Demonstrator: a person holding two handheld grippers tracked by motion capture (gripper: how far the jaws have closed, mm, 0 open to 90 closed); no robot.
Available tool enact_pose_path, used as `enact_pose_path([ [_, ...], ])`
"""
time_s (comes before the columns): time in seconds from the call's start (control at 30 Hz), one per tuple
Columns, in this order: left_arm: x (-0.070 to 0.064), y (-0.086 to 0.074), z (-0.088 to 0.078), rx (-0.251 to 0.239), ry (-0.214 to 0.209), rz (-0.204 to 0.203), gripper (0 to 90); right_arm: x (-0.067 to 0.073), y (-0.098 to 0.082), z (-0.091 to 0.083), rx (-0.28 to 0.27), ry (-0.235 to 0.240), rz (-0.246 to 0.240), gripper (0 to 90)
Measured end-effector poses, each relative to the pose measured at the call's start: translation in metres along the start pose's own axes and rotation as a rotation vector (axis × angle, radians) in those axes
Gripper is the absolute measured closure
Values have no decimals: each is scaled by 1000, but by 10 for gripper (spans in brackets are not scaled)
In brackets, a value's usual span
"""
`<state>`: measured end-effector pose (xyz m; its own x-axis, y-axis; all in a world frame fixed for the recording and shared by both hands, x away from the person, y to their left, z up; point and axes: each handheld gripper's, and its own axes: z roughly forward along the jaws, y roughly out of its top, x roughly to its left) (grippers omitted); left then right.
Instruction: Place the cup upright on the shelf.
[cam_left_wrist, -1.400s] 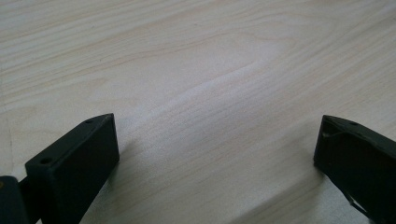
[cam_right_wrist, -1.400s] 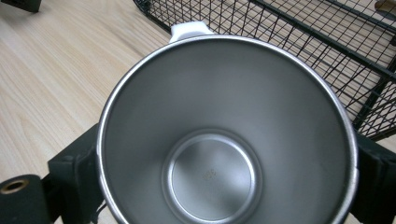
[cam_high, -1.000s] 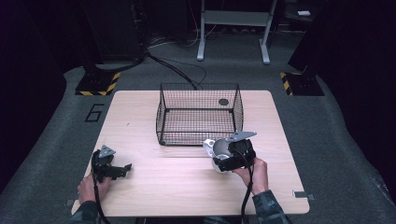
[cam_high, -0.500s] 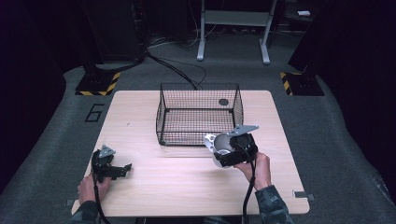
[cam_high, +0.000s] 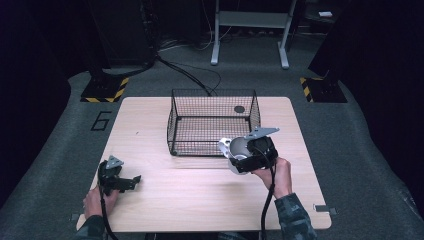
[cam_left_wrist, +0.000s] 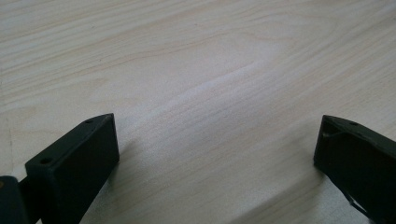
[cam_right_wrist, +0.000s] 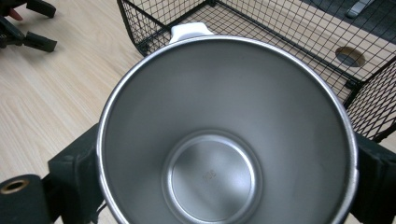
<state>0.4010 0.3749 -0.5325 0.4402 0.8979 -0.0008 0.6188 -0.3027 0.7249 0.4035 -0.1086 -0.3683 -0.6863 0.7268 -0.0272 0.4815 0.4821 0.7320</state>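
Observation:
My right gripper (cam_high: 241, 156) is shut on a steel cup (cam_high: 234, 151) with a white handle, held tilted just off the front right corner of a black wire basket (cam_high: 172, 125). In the right gripper view the cup's empty inside (cam_right_wrist: 219, 140) faces the camera, a black jaw pressed on each side of it, with the basket (cam_right_wrist: 280, 32) behind. My left gripper (cam_high: 127, 181) rests near the table's front left and is open. In the left gripper view its jaws stand wide apart (cam_left_wrist: 215, 158) over bare wood.
The basket stands at the back middle of the light wooden table (cam_high: 200, 205). A round hole (cam_high: 239, 109) in the tabletop shows through its mesh. Beyond the table lie a floor cable (cam_high: 190, 75), a metal stand (cam_high: 248, 30) and striped base plates (cam_high: 105, 92).
My right gripper has lifted the cup a little and carried it closer to the basket's front right corner. The left gripper has stayed where it was.

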Motion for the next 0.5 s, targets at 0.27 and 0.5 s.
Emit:
enact_pose_path([
  [0.27, 0, 0, 0, 0, 0, 0, 0, -3, 10, -3, -4, -4, 7, 66],
  [0.5, 0, 0, 0, -1, 0, 0, 0, -9, 19, -1, -18, -13, 4, 66],
])
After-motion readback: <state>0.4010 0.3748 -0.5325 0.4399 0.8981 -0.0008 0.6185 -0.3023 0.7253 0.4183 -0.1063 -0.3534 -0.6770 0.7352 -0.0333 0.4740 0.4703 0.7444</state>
